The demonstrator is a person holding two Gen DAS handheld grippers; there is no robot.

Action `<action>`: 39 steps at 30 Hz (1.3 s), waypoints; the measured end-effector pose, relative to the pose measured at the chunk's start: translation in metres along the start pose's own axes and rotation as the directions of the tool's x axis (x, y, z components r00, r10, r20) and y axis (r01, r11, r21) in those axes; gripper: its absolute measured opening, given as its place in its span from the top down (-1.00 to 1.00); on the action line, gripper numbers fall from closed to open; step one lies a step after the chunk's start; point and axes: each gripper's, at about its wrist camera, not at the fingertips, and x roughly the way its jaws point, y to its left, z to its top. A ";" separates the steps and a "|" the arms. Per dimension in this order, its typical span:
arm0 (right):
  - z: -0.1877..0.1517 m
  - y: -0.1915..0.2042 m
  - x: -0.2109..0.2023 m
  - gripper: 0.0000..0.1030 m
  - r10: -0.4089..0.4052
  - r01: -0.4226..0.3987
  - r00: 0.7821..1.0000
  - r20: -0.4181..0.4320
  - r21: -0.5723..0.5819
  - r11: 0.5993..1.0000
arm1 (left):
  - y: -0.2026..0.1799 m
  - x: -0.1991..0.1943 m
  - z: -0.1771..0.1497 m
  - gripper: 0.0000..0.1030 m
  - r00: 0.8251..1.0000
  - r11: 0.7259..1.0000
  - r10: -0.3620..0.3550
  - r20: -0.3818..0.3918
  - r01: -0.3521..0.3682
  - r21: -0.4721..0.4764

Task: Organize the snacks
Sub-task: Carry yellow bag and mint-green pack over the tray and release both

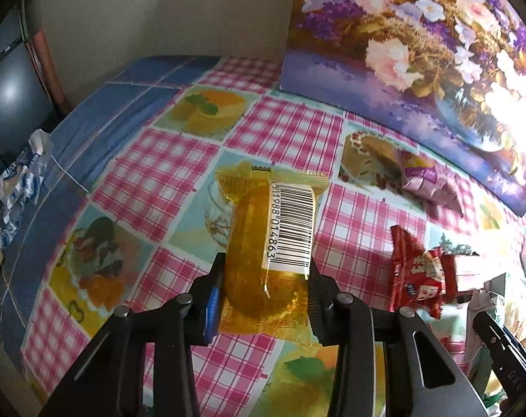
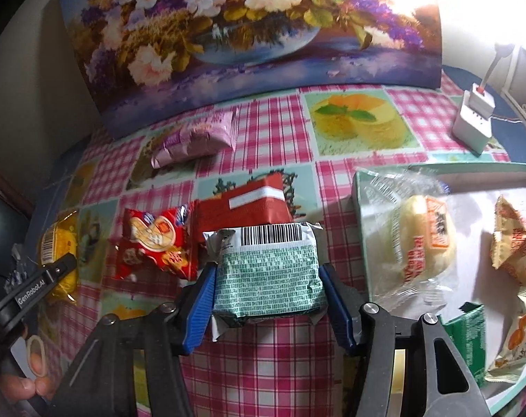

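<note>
Between the left gripper fingers, closed tight, sits the yellow snack packet. The right gripper fingers clamp the green snack packet, likely bound for the tray rightward.

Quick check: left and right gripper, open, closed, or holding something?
Left gripper: closed on the yellow snack packet.
Right gripper: closed on the green-and-white snack packet.

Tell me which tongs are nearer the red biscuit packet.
Right. The right tongs, shut on the green packet, sit just beside the red biscuit packet; the left tongs, gripping the yellow snack, are farther.
</note>
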 end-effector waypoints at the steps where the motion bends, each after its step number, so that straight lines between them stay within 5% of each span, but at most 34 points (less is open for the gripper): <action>1: 0.001 0.001 -0.003 -0.19 0.002 -0.002 1.000 0.006 0.002 1.000 | -0.001 -0.005 0.001 0.18 1.000 1.000 0.001 0.008 -0.001 0.002; 20: 0.015 -0.020 -0.074 -0.20 0.054 -0.065 0.989 0.138 0.072 0.995 | -0.059 -0.099 0.005 0.18 0.992 0.997 -0.050 0.113 0.043 0.062; 31: 0.029 -0.081 -0.115 -0.20 -0.085 0.040 0.970 0.228 0.195 0.980 | -0.123 -0.130 0.001 0.18 0.981 0.989 -0.107 0.160 0.089 0.117; 39: 0.030 -0.132 -0.123 -0.20 -0.165 0.088 0.959 0.231 0.310 0.947 | -0.190 -0.136 -0.015 0.18 0.970 0.959 -0.177 0.165 0.132 0.253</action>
